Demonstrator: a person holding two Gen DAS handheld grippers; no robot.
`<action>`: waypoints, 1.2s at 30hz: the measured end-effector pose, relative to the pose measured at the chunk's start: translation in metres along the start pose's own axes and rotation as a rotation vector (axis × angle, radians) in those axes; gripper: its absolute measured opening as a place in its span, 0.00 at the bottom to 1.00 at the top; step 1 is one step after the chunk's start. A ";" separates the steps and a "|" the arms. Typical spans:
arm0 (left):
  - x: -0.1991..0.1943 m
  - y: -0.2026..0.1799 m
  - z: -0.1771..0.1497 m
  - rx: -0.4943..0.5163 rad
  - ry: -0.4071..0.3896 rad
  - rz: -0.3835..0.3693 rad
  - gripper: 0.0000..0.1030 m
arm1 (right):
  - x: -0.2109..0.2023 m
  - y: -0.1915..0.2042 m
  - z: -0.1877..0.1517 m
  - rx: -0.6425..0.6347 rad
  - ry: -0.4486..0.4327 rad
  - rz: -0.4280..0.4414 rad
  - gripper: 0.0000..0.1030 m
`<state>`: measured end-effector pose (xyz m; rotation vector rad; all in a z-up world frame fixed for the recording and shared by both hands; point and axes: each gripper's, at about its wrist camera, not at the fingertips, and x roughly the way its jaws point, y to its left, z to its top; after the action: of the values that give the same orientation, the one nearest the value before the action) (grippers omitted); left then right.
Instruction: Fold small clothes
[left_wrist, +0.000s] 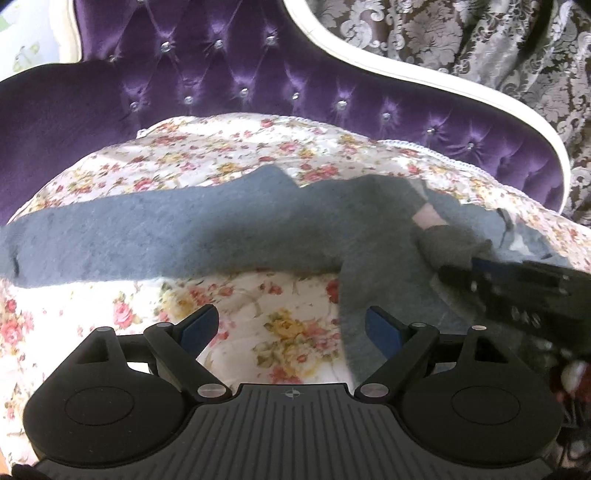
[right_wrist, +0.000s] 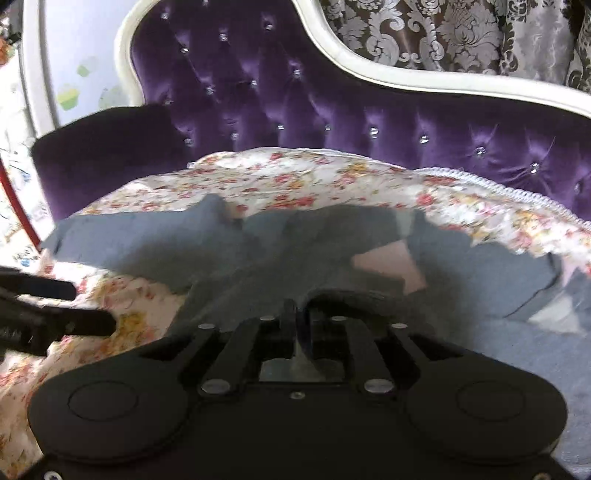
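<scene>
Right tool (right_wrist: 301, 314) nipped onto fuzzy grey knitted garment (right_wrist: 129, 240) at twelve o'clock, left tool (left_wrist: 290, 319) gaping empty: lay flat, align edges, then release.

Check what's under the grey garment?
The grey garment lies spread on a floral bedspread, visible all around it. Anything beneath its middle is covered by the cloth.

garment (left_wrist: 147, 240) – fuzzy matt knit | headboard (left_wrist: 221, 74) – glossy tufted velvet

Garment (left_wrist: 184, 240) on bedspread (left_wrist: 258, 155), headboard (left_wrist: 221, 74) behind, apparently curtain (left_wrist: 480, 44) beyond.
</scene>
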<state>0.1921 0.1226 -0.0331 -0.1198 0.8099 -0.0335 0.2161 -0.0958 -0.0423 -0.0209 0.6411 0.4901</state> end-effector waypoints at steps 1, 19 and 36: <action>0.000 -0.002 0.001 0.007 -0.004 -0.008 0.84 | -0.006 -0.001 -0.003 0.014 -0.016 0.005 0.53; 0.056 -0.128 0.003 0.303 -0.038 -0.042 0.82 | -0.089 -0.050 -0.069 0.229 -0.106 -0.136 0.57; 0.066 -0.077 0.026 0.086 -0.090 -0.098 0.05 | -0.120 -0.075 -0.081 0.329 -0.143 -0.165 0.58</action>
<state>0.2581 0.0434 -0.0534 -0.0791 0.7109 -0.1537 0.1203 -0.2276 -0.0476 0.2682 0.5681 0.2208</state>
